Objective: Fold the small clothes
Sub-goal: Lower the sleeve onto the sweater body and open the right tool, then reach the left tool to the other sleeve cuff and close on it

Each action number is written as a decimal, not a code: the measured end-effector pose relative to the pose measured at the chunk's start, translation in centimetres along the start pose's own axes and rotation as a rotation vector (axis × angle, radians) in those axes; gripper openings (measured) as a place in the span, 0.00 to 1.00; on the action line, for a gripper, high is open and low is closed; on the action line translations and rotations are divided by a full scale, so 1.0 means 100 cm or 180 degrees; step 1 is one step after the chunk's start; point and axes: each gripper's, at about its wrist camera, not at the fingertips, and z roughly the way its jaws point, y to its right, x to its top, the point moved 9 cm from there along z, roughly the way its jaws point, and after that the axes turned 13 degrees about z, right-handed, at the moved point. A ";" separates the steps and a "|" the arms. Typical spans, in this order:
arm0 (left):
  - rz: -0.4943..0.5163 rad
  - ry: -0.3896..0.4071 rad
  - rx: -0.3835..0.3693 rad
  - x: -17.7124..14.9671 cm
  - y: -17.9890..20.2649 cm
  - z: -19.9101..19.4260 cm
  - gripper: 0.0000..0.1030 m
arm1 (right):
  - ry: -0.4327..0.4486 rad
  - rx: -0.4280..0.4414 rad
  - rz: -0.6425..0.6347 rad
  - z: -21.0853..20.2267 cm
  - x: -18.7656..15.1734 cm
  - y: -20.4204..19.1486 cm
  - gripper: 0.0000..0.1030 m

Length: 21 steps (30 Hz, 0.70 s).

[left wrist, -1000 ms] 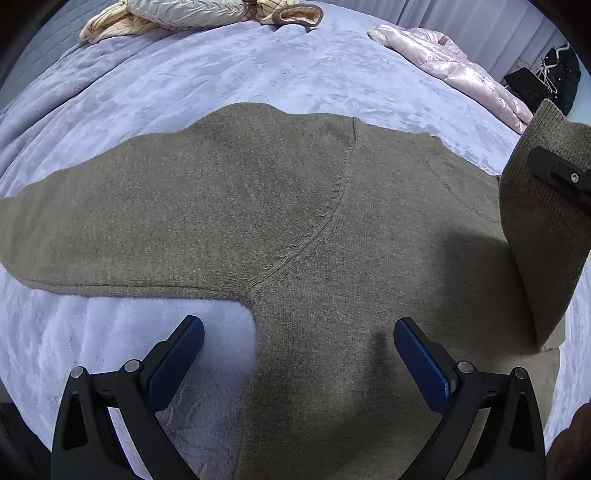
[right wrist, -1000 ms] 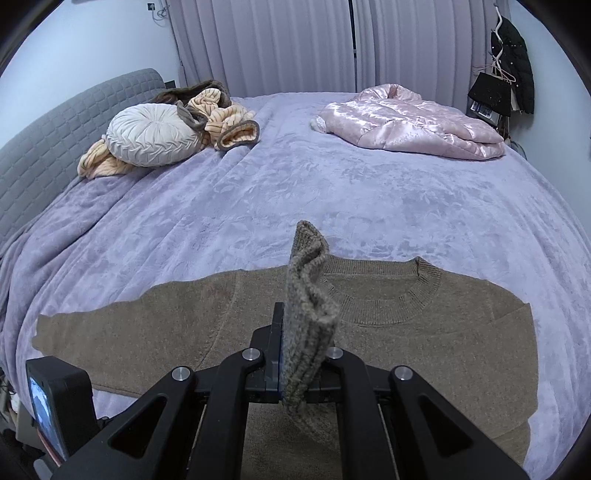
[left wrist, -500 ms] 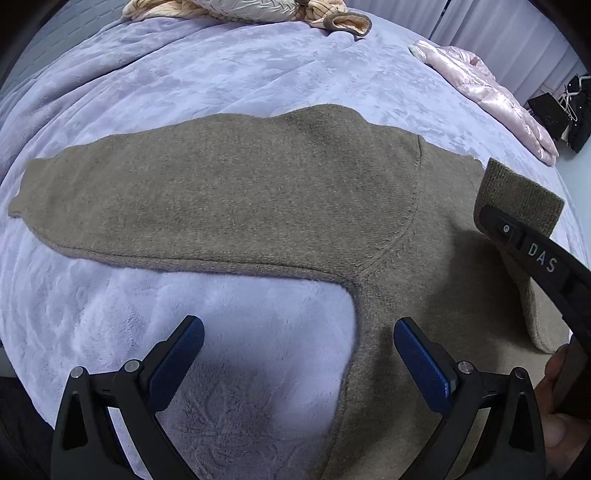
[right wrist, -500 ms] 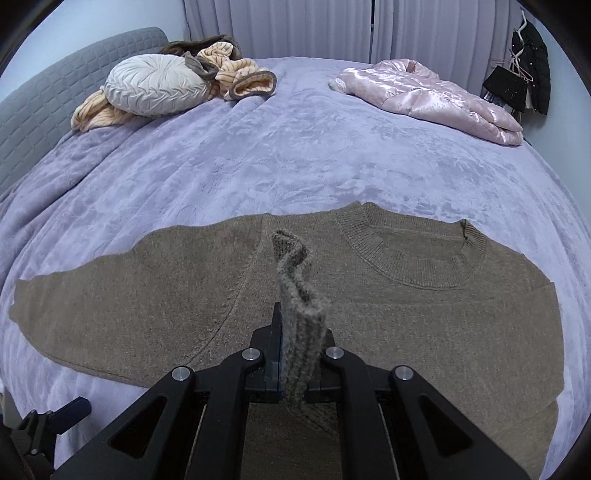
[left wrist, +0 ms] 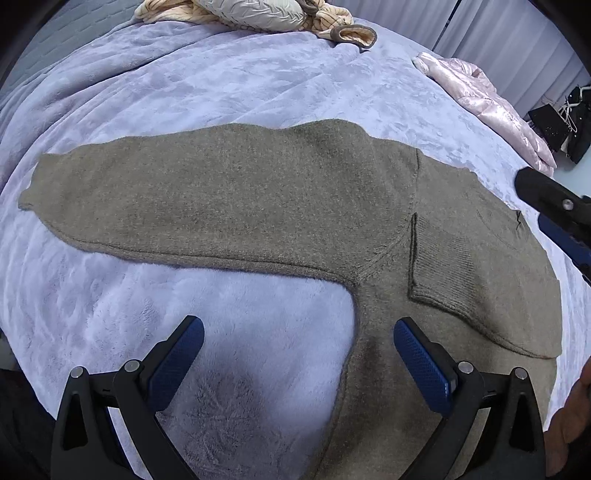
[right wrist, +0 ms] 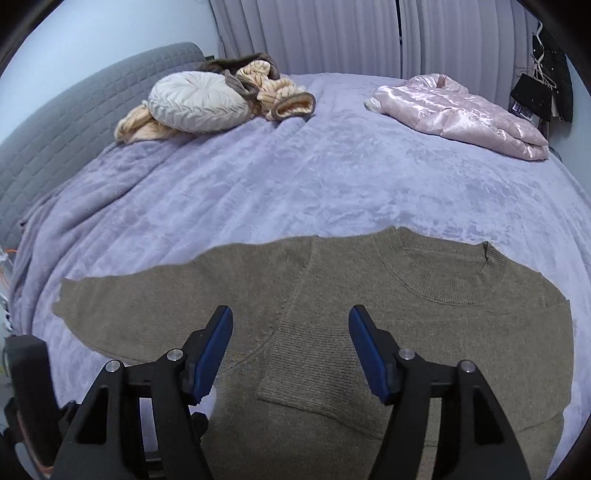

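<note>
A bed point(right wrist: 295, 192) fills both views, covered by a lilac plush blanket point(left wrist: 229, 81), with pale curtains point(right wrist: 332, 33) behind it and a grey quilted headboard point(right wrist: 74, 110) along one side. The sweater point(right wrist: 351, 302), a brown knit, lies flat on the blanket at the near edge of the bed. One sleeve point(left wrist: 192, 206) stretches straight out from the body toward the headboard side. The other sleeve is folded across the chest, its ribbed cuff point(right wrist: 306, 369) lying on the body just below the round collar point(right wrist: 443, 280).

Beyond the sweater, well apart from it, a round pleated cushion point(right wrist: 199, 99) sits against a heap of cream and brown knitwear point(right wrist: 280, 92) near the headboard. A shiny pink jacket point(right wrist: 461, 110) lies at the far corner, also well clear of the sweater. Dark clothes on hangers point(right wrist: 546, 74) hang by the wall beyond the jacket.

The left claw point(left wrist: 295, 354) hovers with its jaws wide, holding nothing, one blue pad over bare blanket under the outstretched sleeve and the other over the sweater's side. The right claw point(right wrist: 291, 343) is also spread wide and empty, poised above the folded cuff, which lies between its pads. Nothing lies on the outstretched sleeve or between it and the left claw.
</note>
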 end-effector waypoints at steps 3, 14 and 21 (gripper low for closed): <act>0.0161 0.0035 -0.0052 0.010 0.024 -0.003 1.00 | 0.0153 -0.0216 0.0159 -0.017 0.013 0.044 0.74; 0.1107 0.0061 -0.0161 0.042 0.171 0.024 1.00 | -0.0115 -0.1327 0.0985 -0.021 -0.020 0.245 0.74; 0.1061 -0.0243 0.0002 0.031 0.162 0.066 1.00 | -0.0238 -0.1369 0.0845 -0.003 -0.038 0.248 0.75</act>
